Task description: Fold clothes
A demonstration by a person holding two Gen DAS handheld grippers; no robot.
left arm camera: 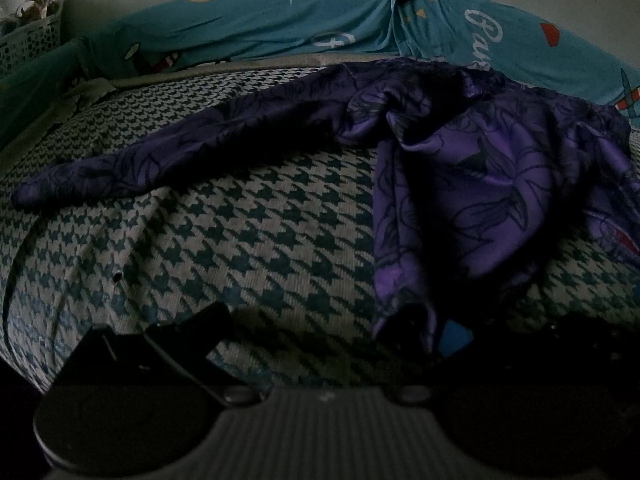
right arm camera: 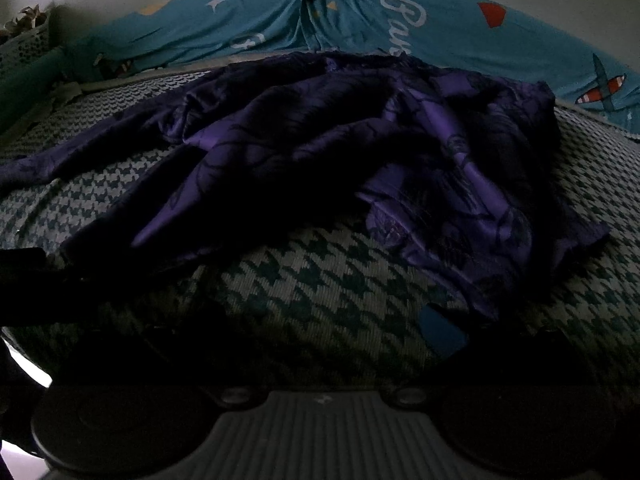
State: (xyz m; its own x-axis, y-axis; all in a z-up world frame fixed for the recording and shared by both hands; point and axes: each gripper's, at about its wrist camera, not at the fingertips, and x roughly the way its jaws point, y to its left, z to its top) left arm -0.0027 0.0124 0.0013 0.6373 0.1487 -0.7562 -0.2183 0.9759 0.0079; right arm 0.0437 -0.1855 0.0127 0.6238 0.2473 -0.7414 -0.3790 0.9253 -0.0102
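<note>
Surveying from my two handheld tools, largest item first: a houndstooth bedcover [left arm camera: 248,240], teal on pale, spreads under and ahead of both grippers and fills most of each view.

Next, a blue cartoon-print sheet [left arm camera: 320,24] stands along the far edge, well beyond my fingertips, with a white star, pale script lettering and a little plane at the right end.

Next, the purple garment [left arm camera: 480,168], dark floral print, rumpled, lies on the bedcover straight ahead. From the left tool, one long sleeve runs out to the far left and the bunched body sits ahead and to the right, its near hem reaching down to the right-hand finger. From the right tool the same garment [right arm camera: 360,152] is heaped ahead, its near right corner just ahead of the right finger's blue pad.

Next, a white lattice basket [left arm camera: 28,36] at the far left, beside the sheet.

Left gripper [left arm camera: 320,344]: fingers spread apart, dark left finger and blue-padded right finger with bare bedcover between; hem at the blue pad, whether touching I cannot tell.

Right gripper [right arm camera: 320,344]: fingers mostly in shadow, blue pad visible at right; it appears spread, nothing between.
</note>
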